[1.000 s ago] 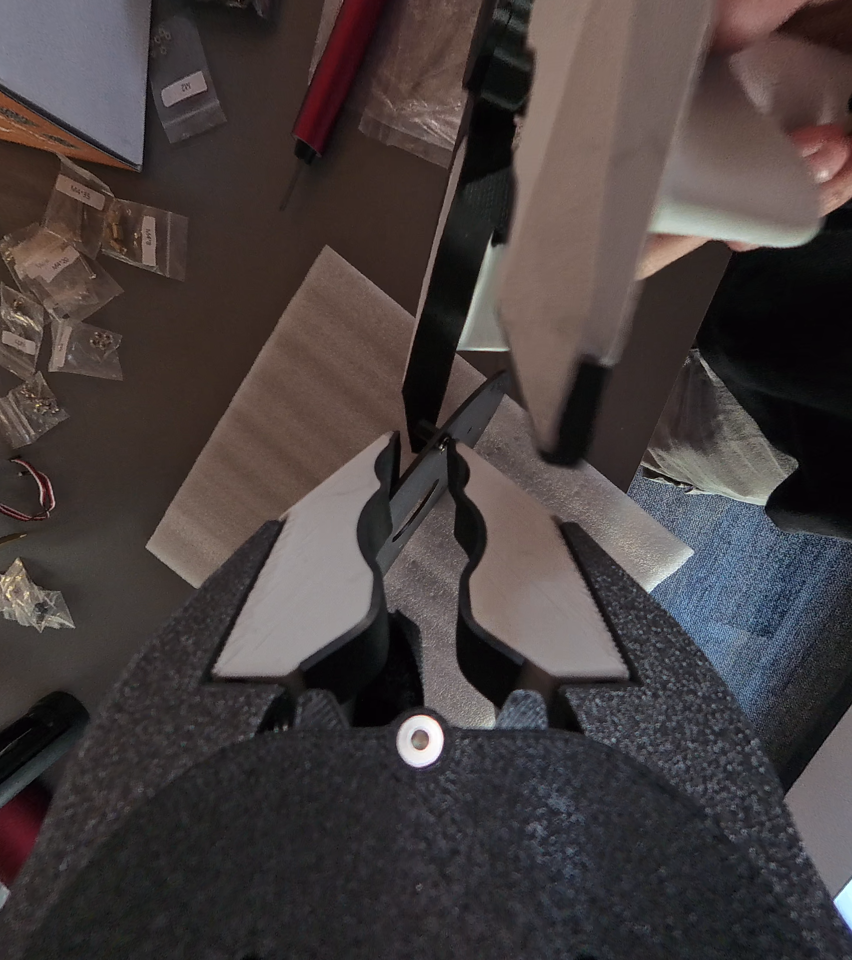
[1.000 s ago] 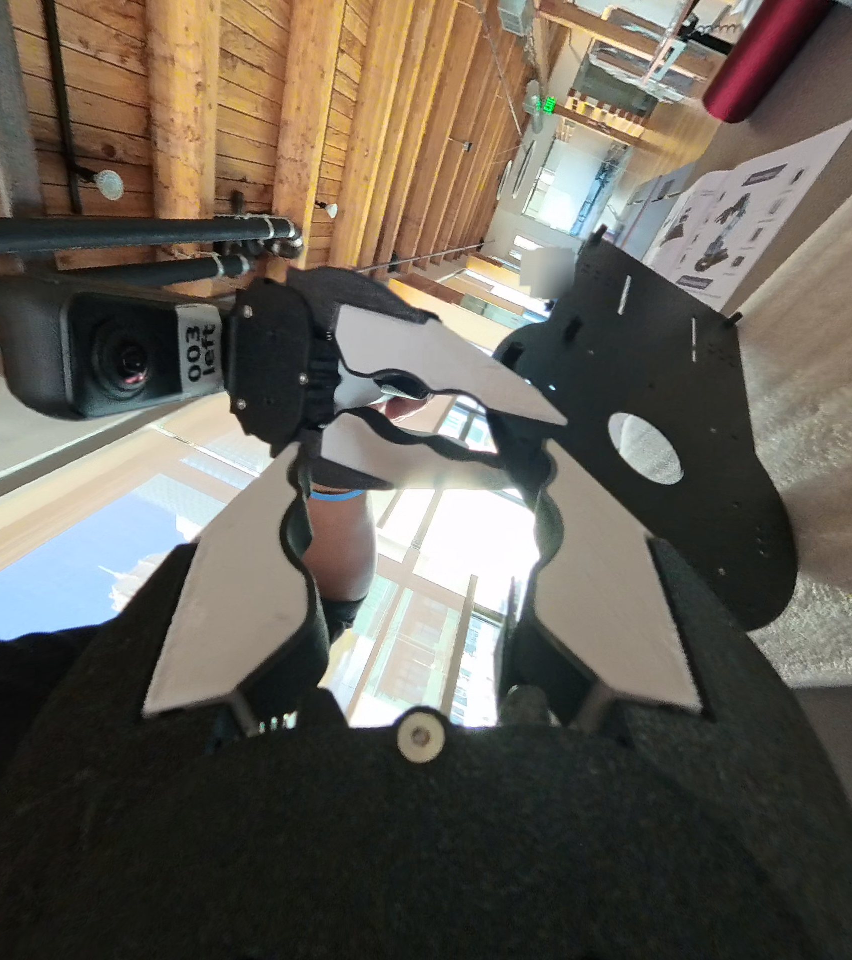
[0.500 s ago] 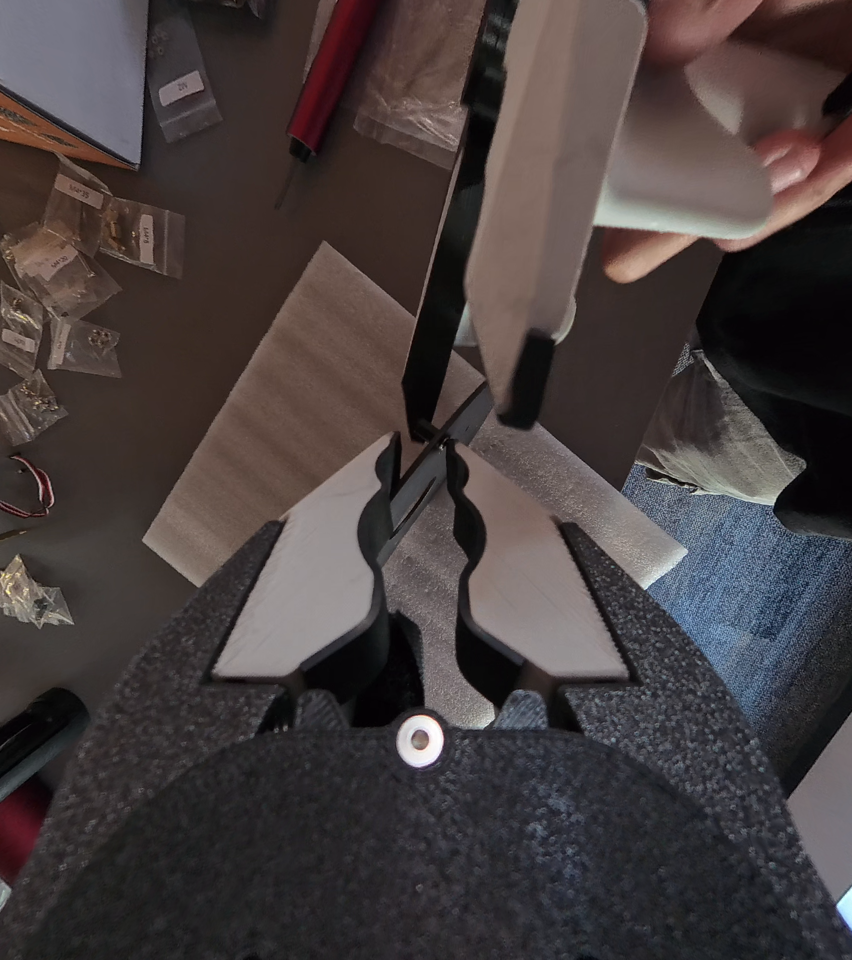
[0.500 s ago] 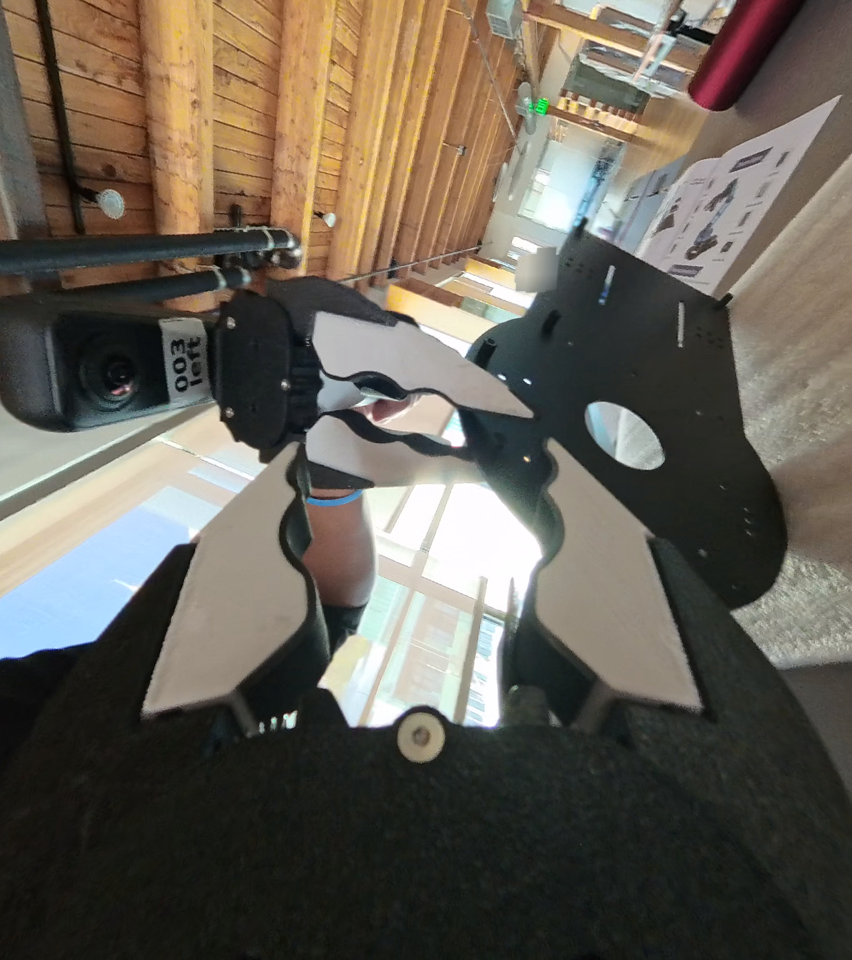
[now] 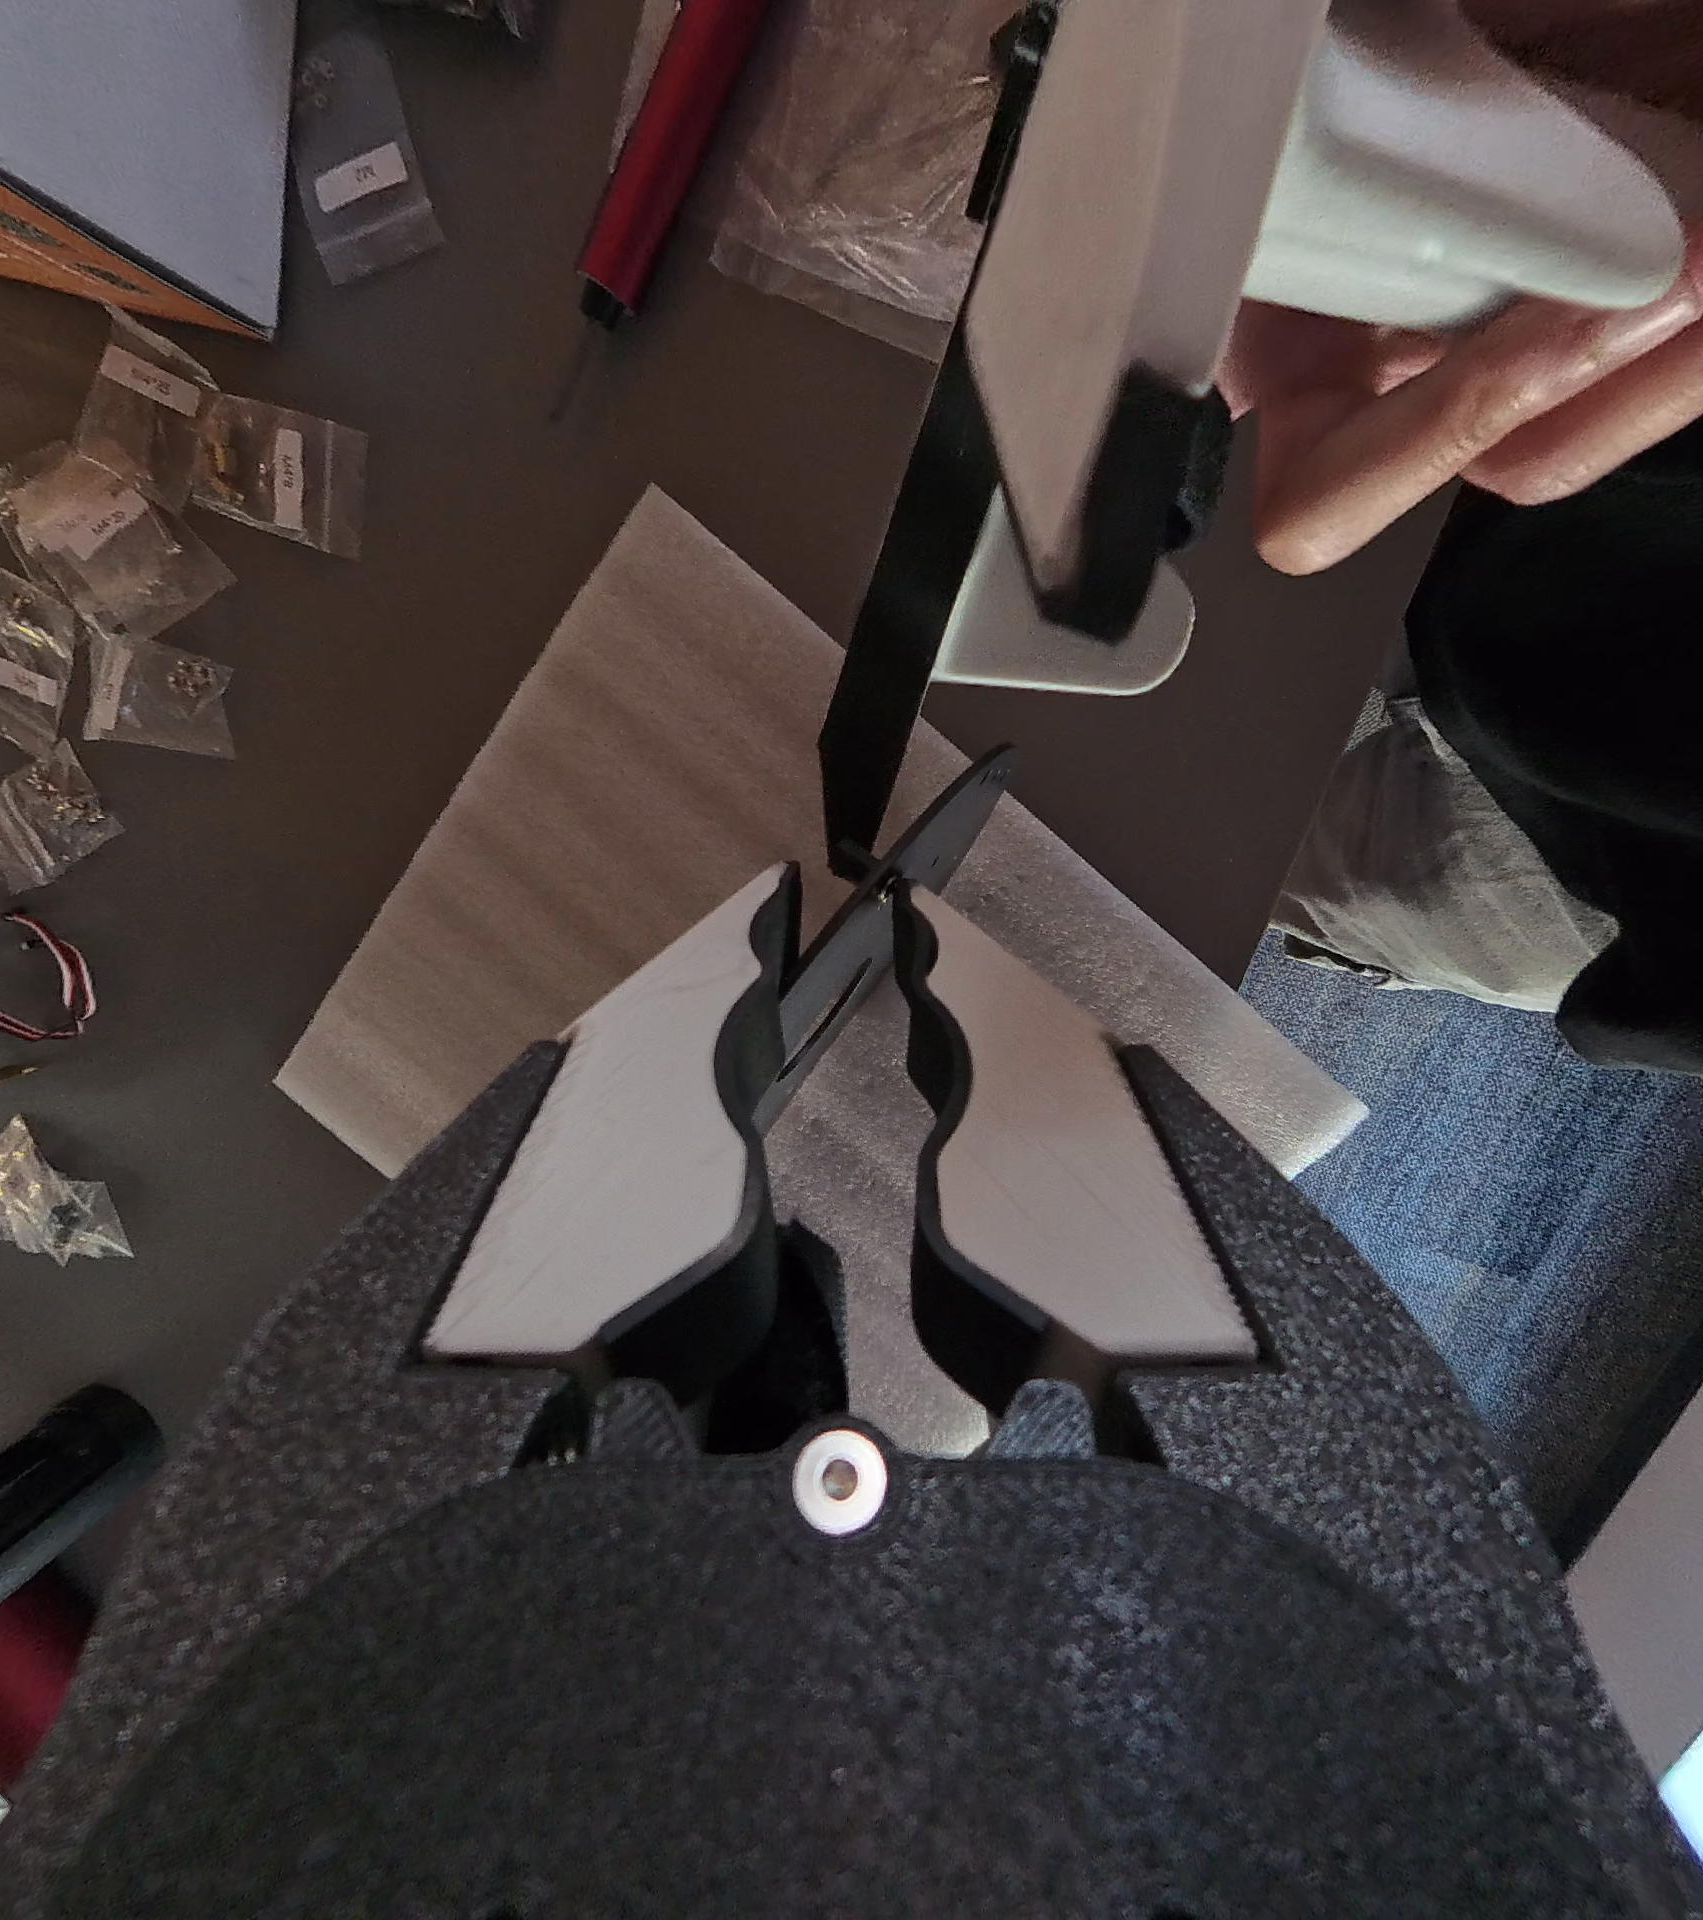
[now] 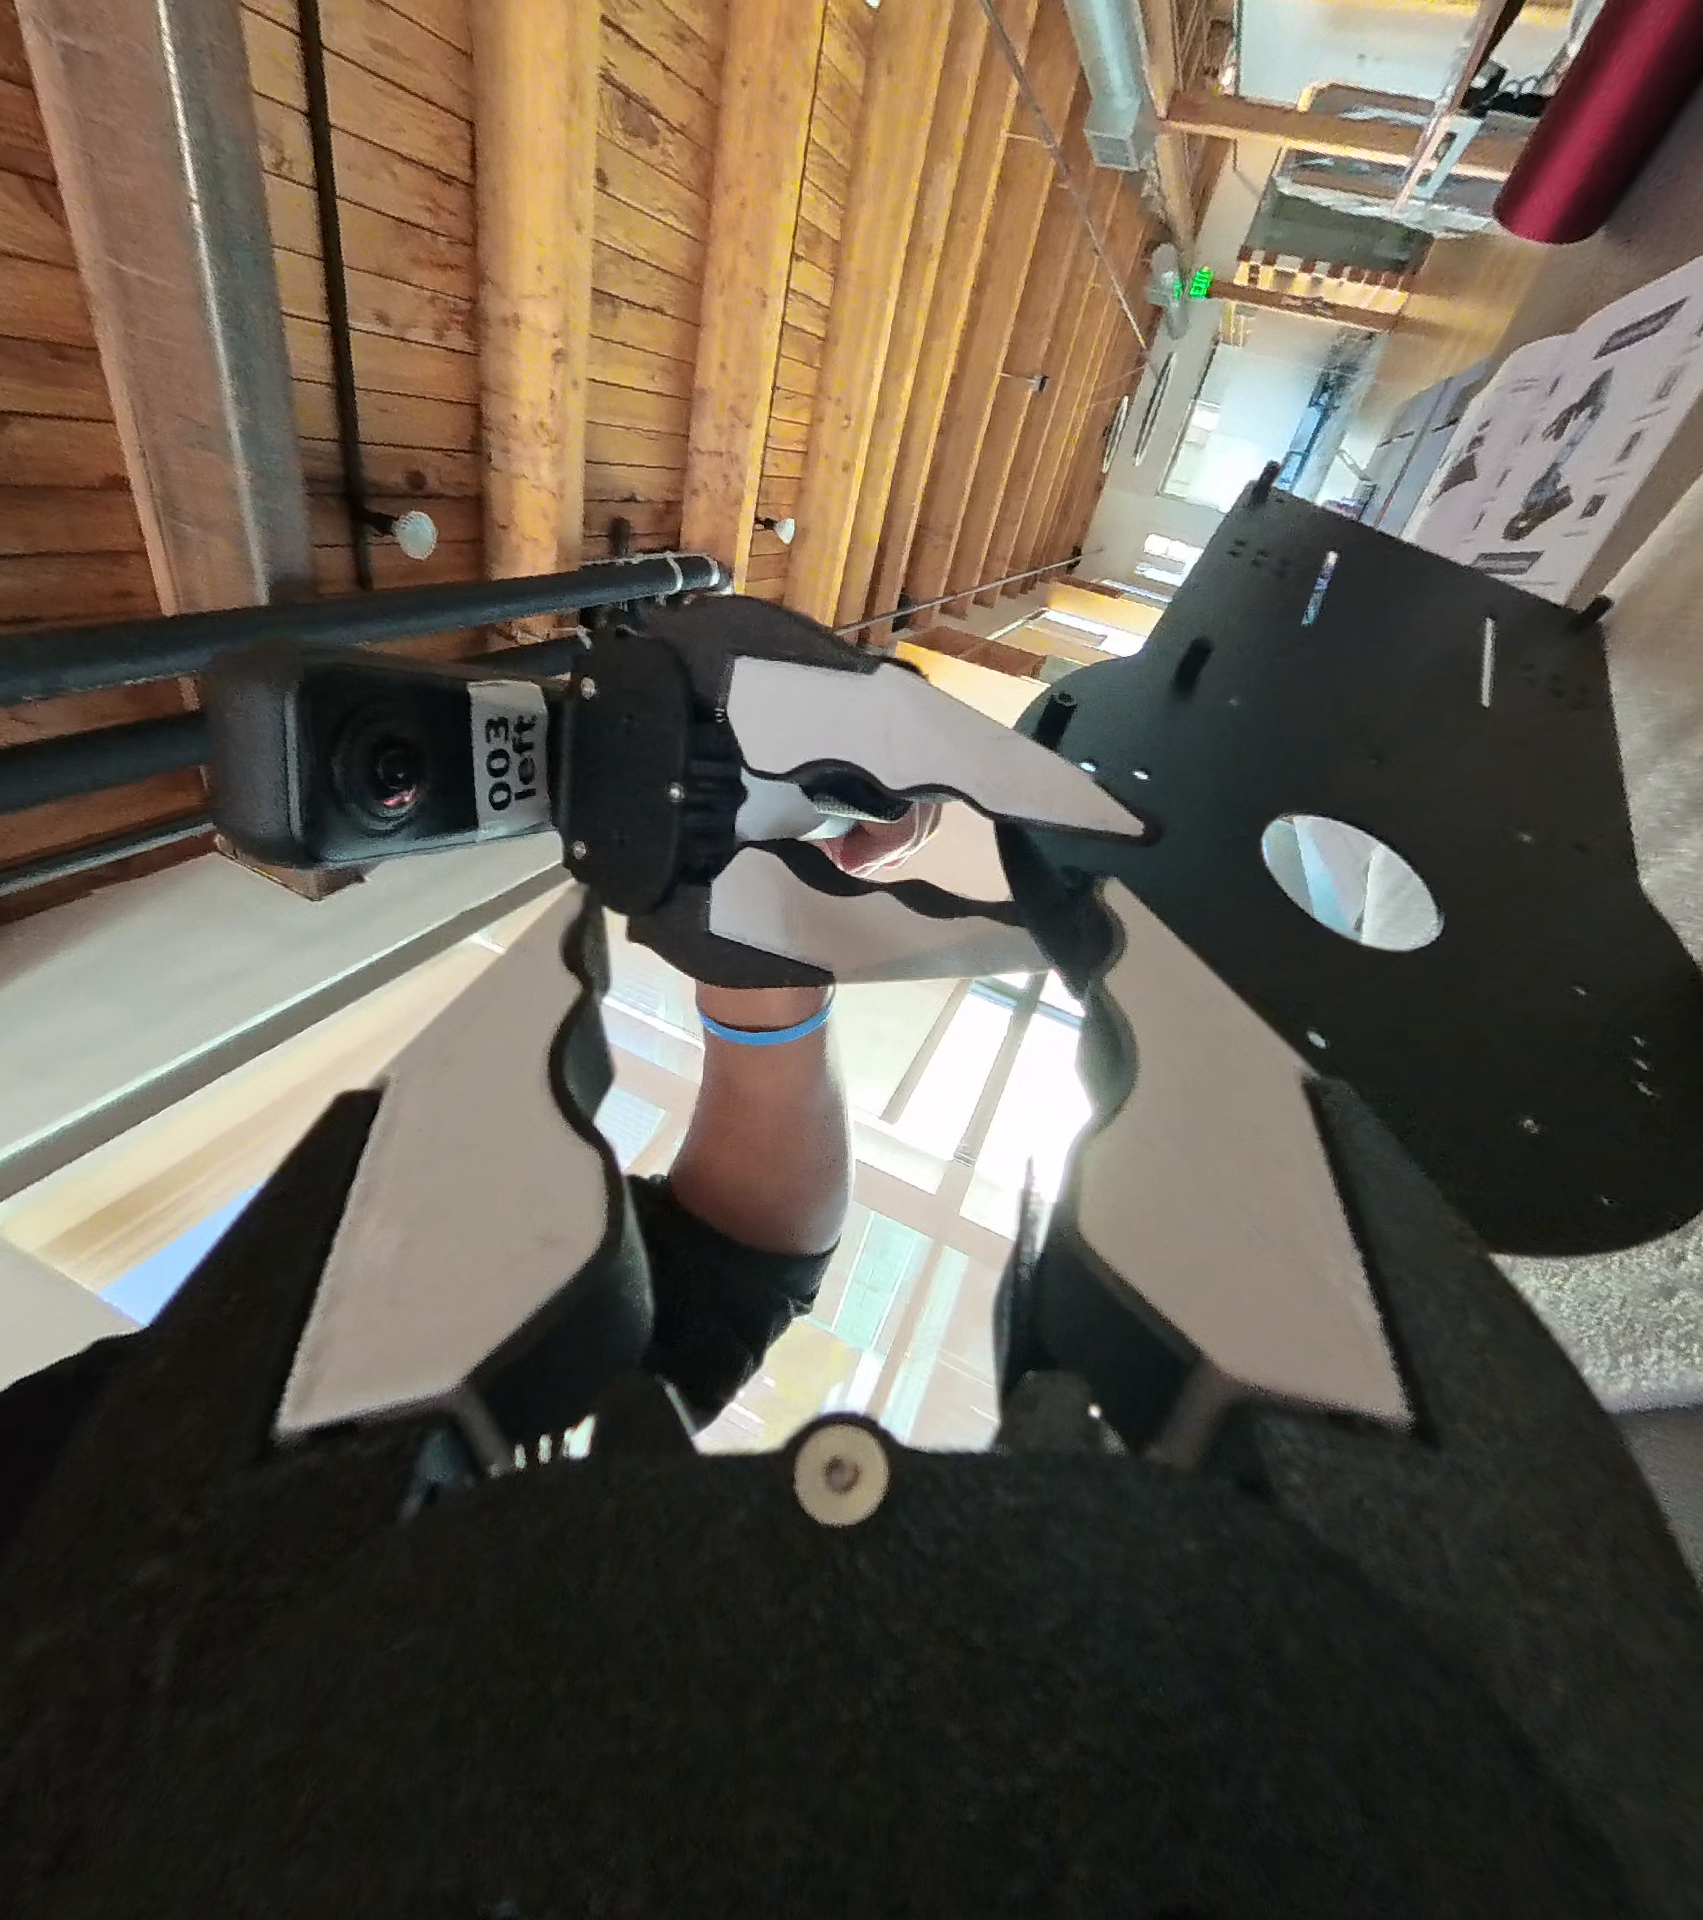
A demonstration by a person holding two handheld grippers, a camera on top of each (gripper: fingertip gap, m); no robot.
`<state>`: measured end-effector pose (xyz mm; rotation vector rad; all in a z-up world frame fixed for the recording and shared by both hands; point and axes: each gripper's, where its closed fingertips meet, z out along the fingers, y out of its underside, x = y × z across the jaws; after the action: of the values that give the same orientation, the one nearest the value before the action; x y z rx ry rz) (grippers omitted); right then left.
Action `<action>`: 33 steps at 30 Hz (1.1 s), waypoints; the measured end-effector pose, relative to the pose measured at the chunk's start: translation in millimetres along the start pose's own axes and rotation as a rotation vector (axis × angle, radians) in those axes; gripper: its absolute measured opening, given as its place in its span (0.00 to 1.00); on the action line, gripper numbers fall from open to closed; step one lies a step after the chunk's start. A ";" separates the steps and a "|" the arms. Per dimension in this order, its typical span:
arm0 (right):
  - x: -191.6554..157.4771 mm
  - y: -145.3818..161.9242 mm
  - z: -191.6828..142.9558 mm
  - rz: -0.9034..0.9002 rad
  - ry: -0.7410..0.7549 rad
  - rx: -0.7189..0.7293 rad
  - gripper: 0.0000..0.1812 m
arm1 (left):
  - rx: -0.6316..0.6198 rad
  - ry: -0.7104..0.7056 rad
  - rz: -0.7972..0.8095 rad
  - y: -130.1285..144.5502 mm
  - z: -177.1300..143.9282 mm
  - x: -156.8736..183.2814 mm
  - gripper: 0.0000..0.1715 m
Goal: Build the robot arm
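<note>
The left gripper (image 5: 842, 899), fingers narrowed to a slim gap, clamps a thin black plate (image 5: 888, 914) edge-on between its tips, pointing toward 12 o'clock in the left wrist view. At 1 o'clock above it the right gripper (image 5: 1101, 561) angles down, a bare hand (image 5: 1512, 384) wrapped round its white handle. Seen from the right wrist view, the right gripper's fingers (image 6: 473, 1195) stand wide apart, with a forearm (image 6: 769, 1132) between them at 12 o'clock.
</note>
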<state>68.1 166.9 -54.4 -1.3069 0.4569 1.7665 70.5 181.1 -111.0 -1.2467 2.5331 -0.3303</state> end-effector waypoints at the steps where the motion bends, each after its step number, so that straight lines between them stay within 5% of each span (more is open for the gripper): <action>1: -1.2 0.0 -0.4 0.015 -0.004 -0.007 0.51 | -0.002 0.005 0.000 0.0 -0.1 0.0 0.10; 3: -4.8 -1.6 -5.3 0.046 -0.023 -0.007 0.52 | 0.000 0.001 0.004 -0.6 0.5 -0.8 0.10; 5: -14.3 -4.8 -11.6 0.009 -0.056 0.018 0.38 | 0.005 0.000 -0.003 -1.1 1.2 -1.9 0.10; 8: 8.7 -6.9 -9.4 -0.049 0.111 -0.011 0.47 | 0.002 0.002 0.000 -1.3 1.2 -1.6 0.10; 17: -7.8 -5.1 1.9 0.114 0.010 -0.065 0.60 | 0.009 0.002 0.009 -2.2 1.8 -2.7 0.10; 20: -7.5 -3.9 -3.1 0.115 0.004 -0.066 0.56 | 0.012 -0.001 0.007 -1.5 1.0 -2.2 0.10; 21: -9.7 -6.2 -6.2 0.117 -0.018 -0.049 0.46 | 0.015 -0.004 0.007 -1.2 0.9 -2.0 0.10; 25: 9.0 -4.0 -3.5 0.081 0.098 -0.082 0.50 | 0.018 -0.007 0.008 -1.1 0.2 -0.9 0.10; 33: -3.8 -2.9 -1.2 0.123 0.043 -0.108 0.53 | 0.019 -0.004 0.015 -1.6 0.6 -1.7 0.10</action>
<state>71.5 166.0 -50.8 -1.4203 0.4804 1.8897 72.9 181.5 -110.8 -1.2202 2.5285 -0.3473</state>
